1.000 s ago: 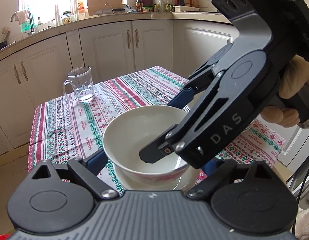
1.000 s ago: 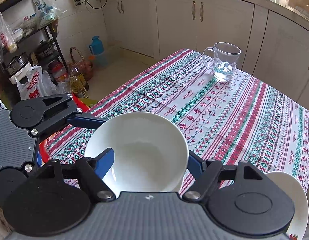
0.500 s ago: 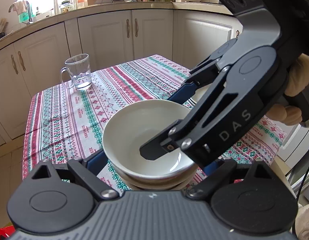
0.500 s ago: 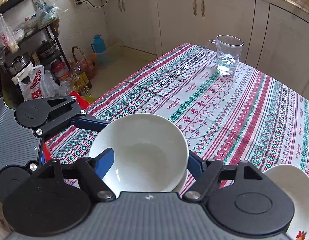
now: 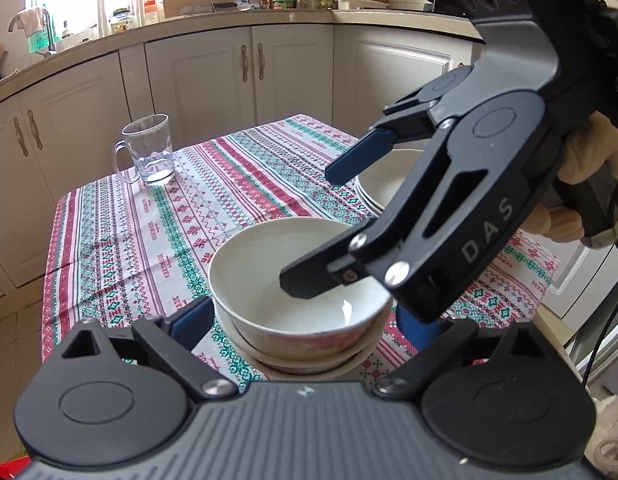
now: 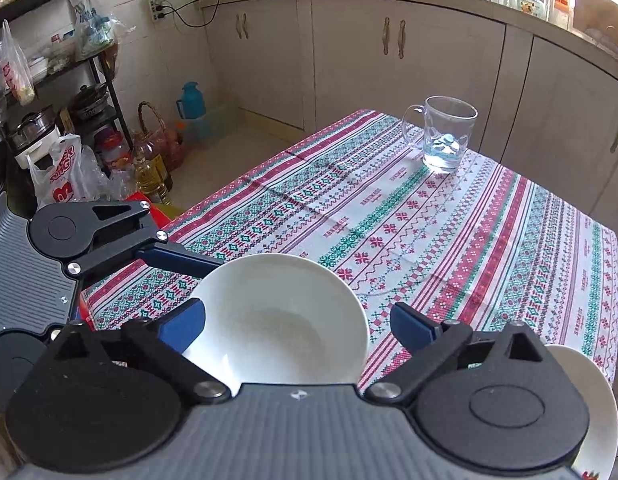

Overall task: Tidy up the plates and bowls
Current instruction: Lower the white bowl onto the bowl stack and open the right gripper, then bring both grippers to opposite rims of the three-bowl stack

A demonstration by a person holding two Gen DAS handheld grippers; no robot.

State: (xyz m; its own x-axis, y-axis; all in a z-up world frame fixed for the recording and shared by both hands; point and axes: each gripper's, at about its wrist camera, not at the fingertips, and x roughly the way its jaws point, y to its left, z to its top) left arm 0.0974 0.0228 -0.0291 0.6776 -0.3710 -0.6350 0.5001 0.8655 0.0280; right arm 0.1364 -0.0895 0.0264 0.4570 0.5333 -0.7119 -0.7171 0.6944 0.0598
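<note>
Left to right: the mug (image 5: 149, 151) is standing far back on the cloth (image 5: 237, 196); the left gripper (image 5: 305, 320) is straddling the bowl (image 5: 297, 292), jaws wide and not pressing it, while the bowl is sitting nested in a second bowl (image 5: 309, 360) at the near edge; the right gripper (image 5: 329, 220) is hanging over the rim, jaws spread and empty, having just been opening; plates (image 5: 385, 184) are lying behind. Risk: a withdrawing finger is likely to catch the rim and tip the stack off the edge. Compared with a second earlier, the bowl is sitting lower, released.
</note>
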